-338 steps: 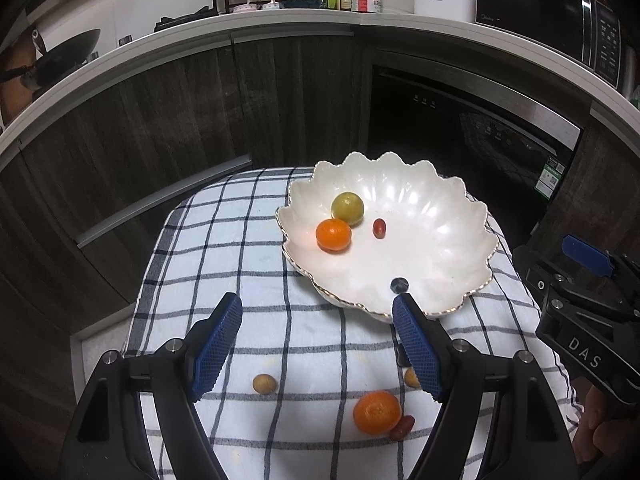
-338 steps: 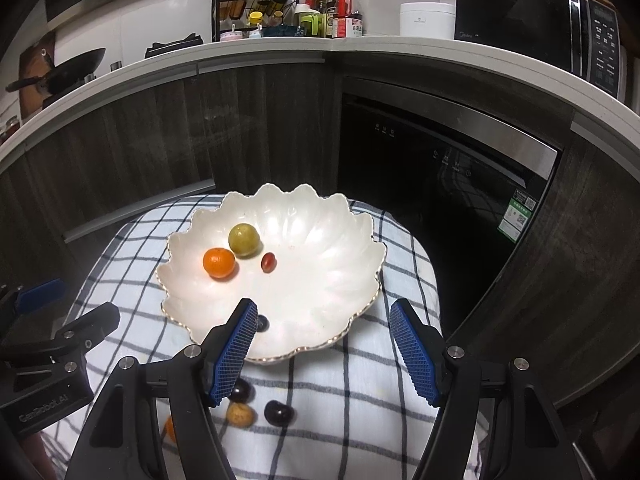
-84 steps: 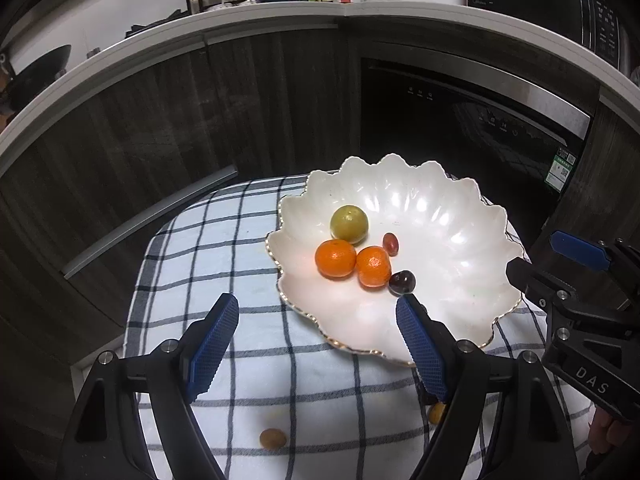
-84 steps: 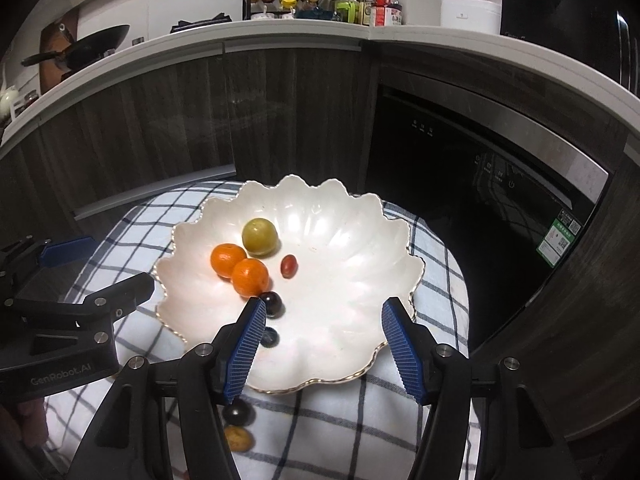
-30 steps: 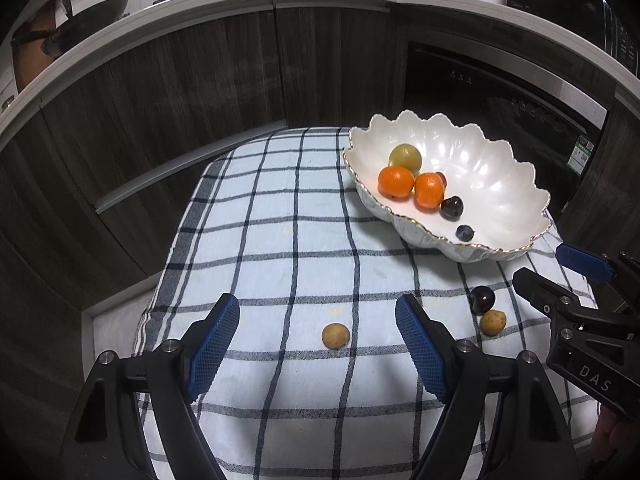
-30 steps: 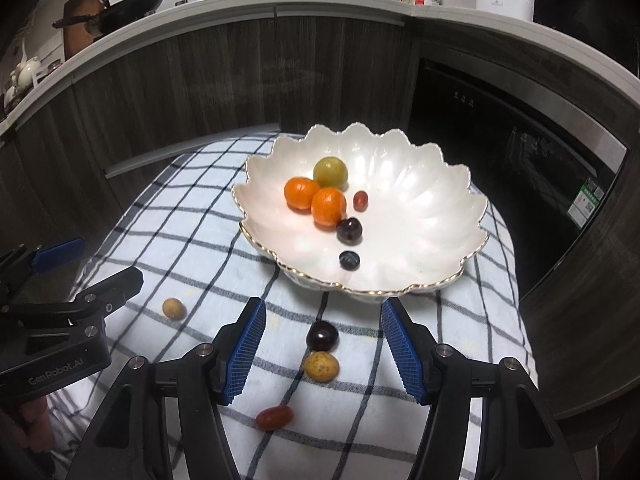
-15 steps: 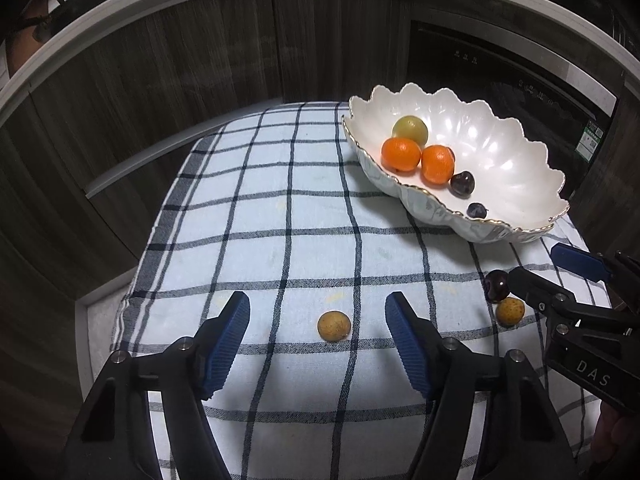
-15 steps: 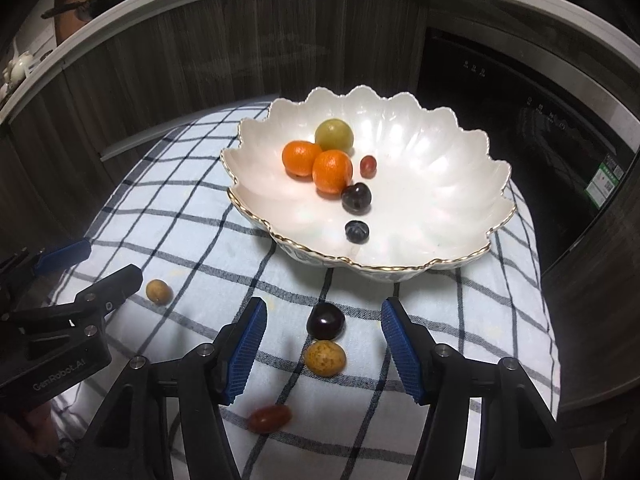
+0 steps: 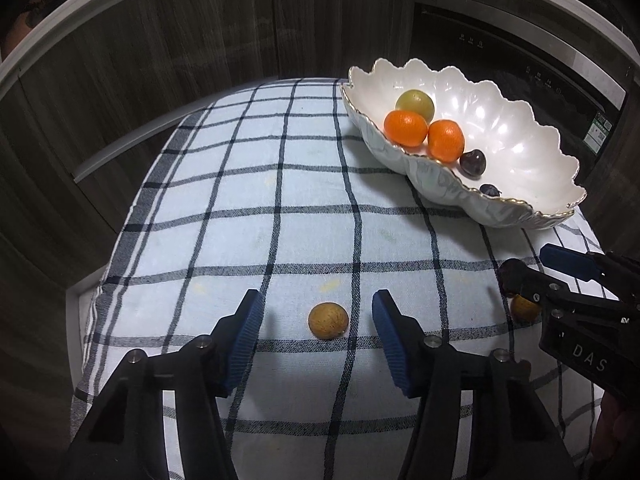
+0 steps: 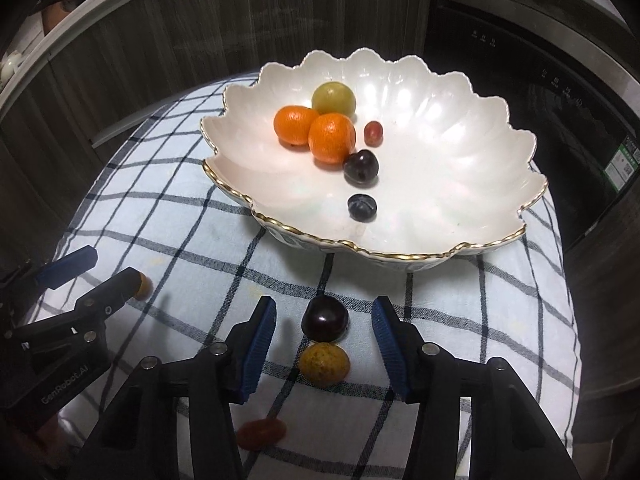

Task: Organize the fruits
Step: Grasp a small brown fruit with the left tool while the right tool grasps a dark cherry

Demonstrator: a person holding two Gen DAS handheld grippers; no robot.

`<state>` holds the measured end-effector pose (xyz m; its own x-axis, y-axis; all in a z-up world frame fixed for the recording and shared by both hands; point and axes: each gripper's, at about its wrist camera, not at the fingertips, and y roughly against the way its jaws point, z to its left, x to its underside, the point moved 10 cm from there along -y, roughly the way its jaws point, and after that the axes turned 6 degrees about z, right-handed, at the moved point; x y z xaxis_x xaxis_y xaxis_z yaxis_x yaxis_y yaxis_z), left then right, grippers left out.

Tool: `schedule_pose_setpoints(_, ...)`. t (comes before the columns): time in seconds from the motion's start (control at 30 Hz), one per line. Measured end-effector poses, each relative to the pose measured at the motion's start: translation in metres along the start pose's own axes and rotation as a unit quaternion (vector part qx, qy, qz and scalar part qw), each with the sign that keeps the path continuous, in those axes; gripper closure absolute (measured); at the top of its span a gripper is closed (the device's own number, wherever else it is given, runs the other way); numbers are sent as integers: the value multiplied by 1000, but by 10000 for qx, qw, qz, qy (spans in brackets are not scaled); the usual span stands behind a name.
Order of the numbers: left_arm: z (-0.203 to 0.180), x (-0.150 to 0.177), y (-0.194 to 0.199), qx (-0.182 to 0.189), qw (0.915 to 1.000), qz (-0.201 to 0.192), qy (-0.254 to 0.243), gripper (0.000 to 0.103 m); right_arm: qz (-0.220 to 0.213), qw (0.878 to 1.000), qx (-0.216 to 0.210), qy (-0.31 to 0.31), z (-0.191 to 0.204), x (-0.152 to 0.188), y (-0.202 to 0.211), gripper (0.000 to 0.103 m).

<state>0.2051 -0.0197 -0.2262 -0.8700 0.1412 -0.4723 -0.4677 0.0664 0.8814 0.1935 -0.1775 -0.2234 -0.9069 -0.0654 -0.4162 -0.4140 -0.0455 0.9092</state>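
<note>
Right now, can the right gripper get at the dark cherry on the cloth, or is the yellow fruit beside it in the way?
Probably yes. The right gripper has its jaws, which have just been closing, either side of the dark cherry, not touching it. The yellow fruit sits just behind it, nearer the camera, and might get nudged.

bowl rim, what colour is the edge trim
Gold, on a white scalloped bowl; clearest in the right wrist view.

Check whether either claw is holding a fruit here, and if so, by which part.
Nothing is held. The left claw brackets a small tan fruit and the right claw a dark cherry; both have just been closing, with gaps at the pads.
</note>
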Motion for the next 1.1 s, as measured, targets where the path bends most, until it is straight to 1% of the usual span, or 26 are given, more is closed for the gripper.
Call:
schedule_pose_setpoints(0.07, -1, 1, -3, 18, 10000, 13, 6, 50, 54, 10000, -15, -15, -1, -1, -4, 54)
schedule_pose_setpoints(0.13, -2, 1, -5, 32, 10000, -1, 8, 54, 89, 10000, -35, -18, -1, -1, -7, 55)
schedule_pose_setpoints(0.17, -2, 1, -7, 31, 10000, 10, -3, 54, 101, 9999, -37, -14, -1, -2, -8, 56)
schedule_pose_setpoints(0.4, -3, 8, -19, 132, 9998, 137, 28, 64, 240, 9997, -47, -47, -2, -2, -20, 61)
schedule_pose_setpoints(0.47, -2, 9, -21, 147, 9998, 164, 35, 67, 281, 9996, -62, -50, -1, -1, -23, 64)
schedule_pose_setpoints(0.53, -2, 11, -24, 178, 9996, 203, 50, 72, 318, 9995, -67, -41, 0, 0, -25, 67)
schedule_pose_setpoints(0.67, -3, 12, -25, 221, 9995, 206, 44, 78, 331, 9994, -66, -55, 0, 1, -28, 74)
schedule_pose_setpoints(0.9, -6, 11, -23, 294, 9994, 184, 31, 79, 347, 9994, -80, -49, -1, 0, -29, 75)
schedule_pose_setpoints(1.1, -7, 8, -17, 277, 9995, 115, 12, 79, 310, 9994, -137, -82, 0, 0, -24, 75)
